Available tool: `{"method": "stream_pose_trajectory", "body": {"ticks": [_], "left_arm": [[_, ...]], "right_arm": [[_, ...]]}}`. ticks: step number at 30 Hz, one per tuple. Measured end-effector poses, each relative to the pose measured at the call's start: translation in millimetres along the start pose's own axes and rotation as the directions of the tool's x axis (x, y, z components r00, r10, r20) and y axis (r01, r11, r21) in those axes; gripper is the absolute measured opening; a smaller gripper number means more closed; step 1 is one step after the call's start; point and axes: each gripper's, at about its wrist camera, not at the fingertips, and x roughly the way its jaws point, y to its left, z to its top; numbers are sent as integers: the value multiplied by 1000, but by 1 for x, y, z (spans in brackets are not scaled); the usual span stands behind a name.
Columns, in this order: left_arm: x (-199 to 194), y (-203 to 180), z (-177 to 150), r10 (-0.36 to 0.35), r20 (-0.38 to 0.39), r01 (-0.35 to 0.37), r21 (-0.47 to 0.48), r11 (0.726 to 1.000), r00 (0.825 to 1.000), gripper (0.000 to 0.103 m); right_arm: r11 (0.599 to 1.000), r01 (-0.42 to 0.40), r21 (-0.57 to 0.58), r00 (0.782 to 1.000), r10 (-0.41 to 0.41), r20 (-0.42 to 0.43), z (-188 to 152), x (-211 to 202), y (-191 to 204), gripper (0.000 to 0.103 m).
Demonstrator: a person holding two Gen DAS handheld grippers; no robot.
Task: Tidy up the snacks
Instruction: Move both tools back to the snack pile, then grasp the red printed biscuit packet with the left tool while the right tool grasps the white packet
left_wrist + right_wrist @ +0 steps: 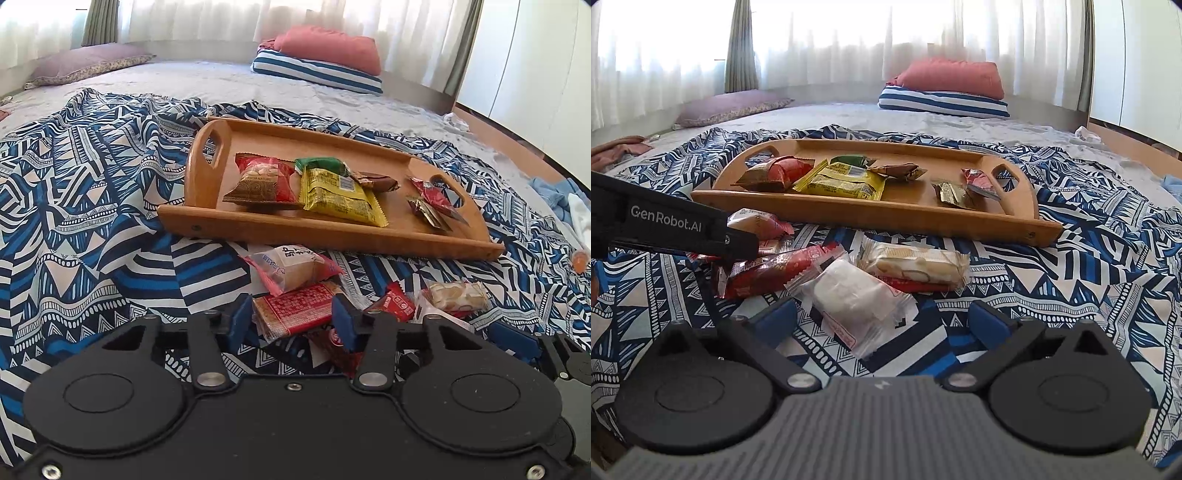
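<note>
A wooden tray [314, 230] [849, 218] lies on the patterned cloth. It holds a red nut bag [262, 181], a yellow packet [340, 195], and green, brown and small red wrappers. Loose snacks are piled in front of it. My left gripper [291, 317] has its blue pads against both sides of a red cracker packet [295, 308] in that pile. In the right wrist view it reaches in as a black arm [676, 229]. My right gripper [882, 319] stands open, and a white packet [853, 299] lies on the cloth between its fingers, untouched.
Other loose snacks: a pink-and-white packet [291, 269], a small red packet [397, 302], a pale bar [916, 262] and a long red packet [775, 271]. Folded pillows [945, 92] sit far back on the bed. Its wooden edge [517, 140] runs along the right.
</note>
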Motion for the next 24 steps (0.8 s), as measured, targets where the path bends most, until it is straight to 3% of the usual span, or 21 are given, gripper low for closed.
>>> {"method": "stream_pose_trajectory", "body": {"ticks": [1,3,5,13,17,18,20,24], "left_arm": [[1,0,0,5,-2,-5,0,1000,1000,46],[3,-1,1,16,2,-16,2,1000,1000,62],[5,-5,3,25,-3,-25,12,1000,1000,72],[28,-22,16,70,-52,-72,-36,997,996,87],[38,-30,19,110,-65,-111,-8,994,992,85],[39,-32,19,117,-64,-117,2,993,991,76],[37,-34,16,132,-56,-129,40,991,990,69],[28,-26,13,98,-60,-95,49,994,993,65]], "right_arm": [[1000,0,-1,1000,0,2,0,0,0,103],[1000,0,0,1000,0,4,-1,0,0,103],[1000,0,-1,1000,0,5,-1,0,0,103],[1000,1,-3,1000,-1,9,-2,0,0,103],[1000,-1,-3,1000,1,9,-3,0,0,103],[1000,-2,-3,1000,2,9,-3,0,0,103],[1000,-3,-2,1000,3,11,-2,0,0,103],[1000,-3,-1,1000,3,14,-3,-1,0,103]]}}
